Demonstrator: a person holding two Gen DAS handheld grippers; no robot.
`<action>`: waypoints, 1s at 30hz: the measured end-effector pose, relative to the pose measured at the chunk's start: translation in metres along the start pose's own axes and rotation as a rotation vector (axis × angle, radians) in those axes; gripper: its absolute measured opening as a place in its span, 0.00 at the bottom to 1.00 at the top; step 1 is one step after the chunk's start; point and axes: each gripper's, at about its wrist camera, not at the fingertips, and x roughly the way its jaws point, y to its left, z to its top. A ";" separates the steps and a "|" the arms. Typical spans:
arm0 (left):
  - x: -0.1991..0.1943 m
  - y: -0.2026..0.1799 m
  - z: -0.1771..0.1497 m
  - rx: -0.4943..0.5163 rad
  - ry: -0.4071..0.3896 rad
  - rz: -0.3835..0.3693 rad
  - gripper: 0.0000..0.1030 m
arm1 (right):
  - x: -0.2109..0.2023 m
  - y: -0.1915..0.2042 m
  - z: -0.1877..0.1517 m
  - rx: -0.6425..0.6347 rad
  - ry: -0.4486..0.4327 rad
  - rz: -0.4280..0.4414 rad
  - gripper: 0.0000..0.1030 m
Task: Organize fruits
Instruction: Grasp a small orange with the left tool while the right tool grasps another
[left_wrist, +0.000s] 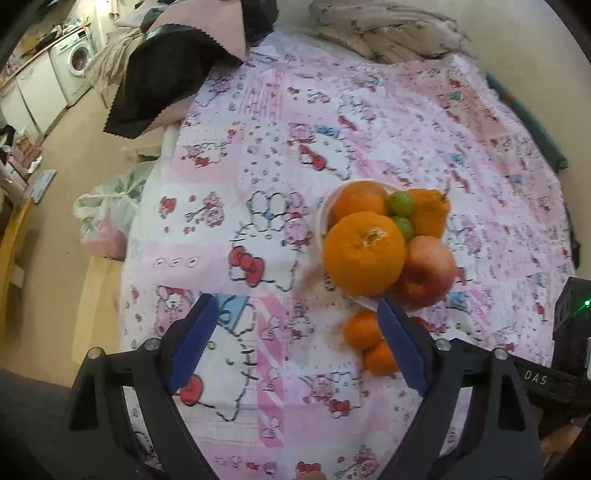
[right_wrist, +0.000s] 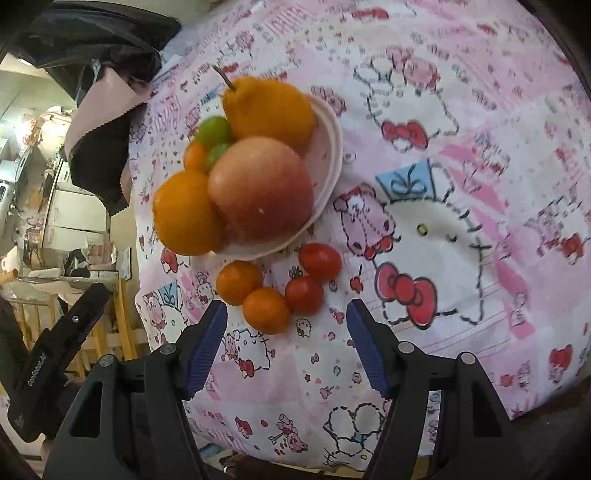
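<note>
Pink-and-white cartoon cloth (right_wrist: 461, 122) covers the whole work surface. On it stands a white plate (right_wrist: 328, 155), heaped with a big orange (right_wrist: 184, 214), a red apple (right_wrist: 262, 188), a stemmed orange fruit (right_wrist: 269, 107) and two green grapes (right_wrist: 212, 129).

Just in front of the plate's near rim, loose on the cloth, lie two small oranges (right_wrist: 266, 310) and two cherry tomatoes (right_wrist: 303, 294), packed so they touch. This cluster is probably what remains to be put in order.

Seen from the right wrist, the right gripper (right_wrist: 287, 343) points steeply down at them, blue pads apart with nothing between, and the nearer small orange sits just ahead of the gap, slightly toward the left pad. The farther tomato is oval, its long axis running roughly across the view; the rest are round and offer no preferred grip line.

In its own view the left gripper (left_wrist: 297, 339) stands wide and empty, with the small oranges beside its right pad, partly hidden. The right hand looks better lined up.
</note>
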 end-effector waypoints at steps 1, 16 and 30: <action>0.002 0.001 0.001 0.000 0.008 0.010 0.83 | 0.003 -0.001 0.001 0.003 0.002 0.001 0.68; 0.020 0.027 0.002 -0.090 0.096 0.023 0.83 | 0.078 0.015 -0.004 0.054 0.228 0.050 0.67; 0.027 0.011 0.001 -0.012 0.092 0.028 0.83 | 0.084 0.014 -0.001 0.014 0.239 0.038 0.44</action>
